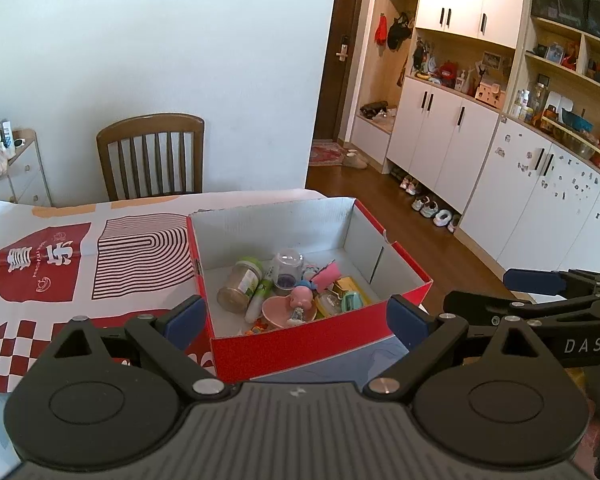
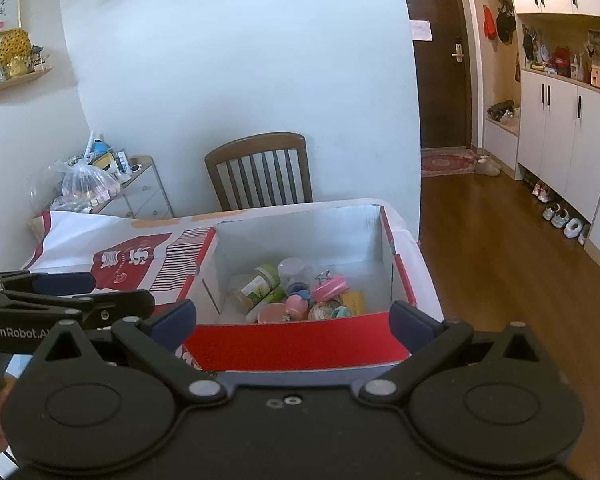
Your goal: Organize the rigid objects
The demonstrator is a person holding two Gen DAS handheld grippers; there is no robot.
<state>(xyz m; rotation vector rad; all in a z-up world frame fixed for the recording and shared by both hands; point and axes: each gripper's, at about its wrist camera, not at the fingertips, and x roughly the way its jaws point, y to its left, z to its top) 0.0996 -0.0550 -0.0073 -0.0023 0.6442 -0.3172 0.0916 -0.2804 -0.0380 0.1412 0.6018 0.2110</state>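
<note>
Box: red cardboard box (image 1: 300,346), matt and faintly grainy outside, pale ribbed paperboard inside.
Jar: clear glass jar with a green plastic lid (image 1: 240,286), glossy.
Bowl: pink heart-shaped bowl (image 1: 278,311), smooth, shiny.
Table cover: red-and-white printed tablecloth (image 1: 80,264), smooth, creased.
Chair: brown slatted wooden chair (image 1: 152,156), satin varnish.
Left gripper (image 1: 296,316): matt black plastic, blue rubbery pads, bright metal pivots.
Floor: brown wood-look floor (image 2: 500,248), semi-gloss.

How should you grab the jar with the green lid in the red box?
Grip the jar across its round glass body, just below the green lid. It leans with the lid toward the box's back wall, so probably come from above with the fingers on either side. A white-and-green tube lies against its right, so that finger has little room.
</note>
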